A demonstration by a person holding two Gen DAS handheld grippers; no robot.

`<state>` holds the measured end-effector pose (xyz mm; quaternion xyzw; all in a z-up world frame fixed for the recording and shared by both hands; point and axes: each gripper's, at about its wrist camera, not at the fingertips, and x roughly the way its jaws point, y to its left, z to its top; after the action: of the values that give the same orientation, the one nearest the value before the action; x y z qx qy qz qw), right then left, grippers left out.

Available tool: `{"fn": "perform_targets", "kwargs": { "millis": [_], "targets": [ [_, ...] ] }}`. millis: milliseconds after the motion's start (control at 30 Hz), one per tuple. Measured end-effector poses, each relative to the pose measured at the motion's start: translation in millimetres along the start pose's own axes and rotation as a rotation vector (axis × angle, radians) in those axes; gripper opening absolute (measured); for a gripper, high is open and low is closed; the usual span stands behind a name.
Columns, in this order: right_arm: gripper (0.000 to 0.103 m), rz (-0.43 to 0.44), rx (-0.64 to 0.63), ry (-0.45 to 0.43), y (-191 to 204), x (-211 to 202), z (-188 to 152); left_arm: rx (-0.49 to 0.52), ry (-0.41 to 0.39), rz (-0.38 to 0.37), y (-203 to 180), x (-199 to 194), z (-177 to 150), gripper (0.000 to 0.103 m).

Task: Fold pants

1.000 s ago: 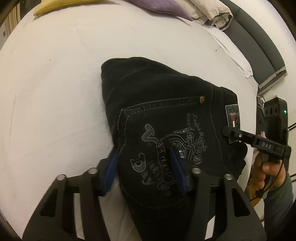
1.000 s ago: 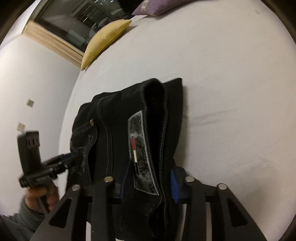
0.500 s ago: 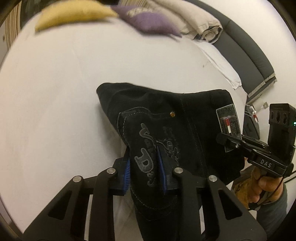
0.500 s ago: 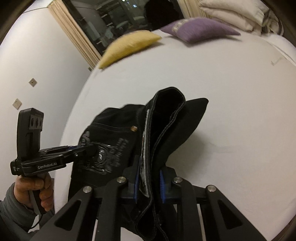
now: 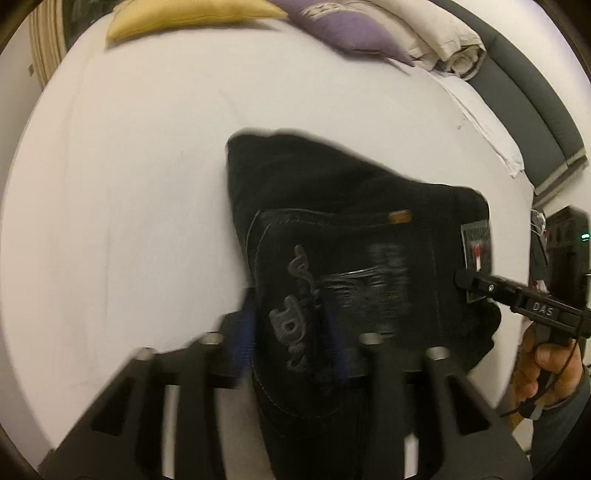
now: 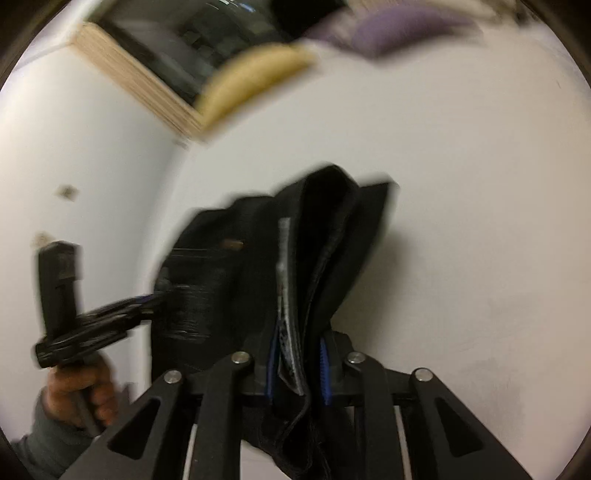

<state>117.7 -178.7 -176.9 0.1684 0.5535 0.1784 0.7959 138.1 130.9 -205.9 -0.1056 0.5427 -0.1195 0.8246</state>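
Observation:
Black pants, folded into a thick bundle with a printed back pocket and a waistband patch, lie on the white bed. My left gripper straddles the pocket end. Its jaws are opening, with cloth still between the blue pads and no clear pinch. My right gripper straddles the waistband edge of the pants. Its jaws are opening too, and the patch hangs loosely between them. Each gripper shows in the other's view, the right gripper at the patch and the left gripper at the pocket.
A yellow pillow, a purple pillow and a folded beige duvet lie at the far end of the bed. A grey headboard curves along the right. White sheet surrounds the pants. A dark window is beyond.
Half a second ago both grippers were pinched tight on the pants. Both now stand wider apart again. Both views have shifted and are blurred, and the bundle sits a little differently on the sheet.

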Motion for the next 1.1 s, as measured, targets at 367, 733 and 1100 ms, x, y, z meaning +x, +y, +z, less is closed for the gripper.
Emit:
{"fn": "perform_targets", "kwargs": {
  "millis": [367, 733, 1100],
  "targets": [
    [0.068, 0.029, 0.011, -0.213, 11.1, -62.9, -11.4, -0.059, -0.256, -0.027, 38.6, -87.2, -19.3, 0.064],
    [0.071, -0.101, -0.152, -0.314, 62.8, -87.2, -44.0, 0.038, -0.544, 0.029, 0.1, -216.3, -56.9, 0.103],
    [0.102, -0.220, -0.372, -0.673, 153.5, -189.9, -105.2, 0.139, -0.794, 0.259, -64.1, -344.4, -115.3, 0.103]
  ]
}}
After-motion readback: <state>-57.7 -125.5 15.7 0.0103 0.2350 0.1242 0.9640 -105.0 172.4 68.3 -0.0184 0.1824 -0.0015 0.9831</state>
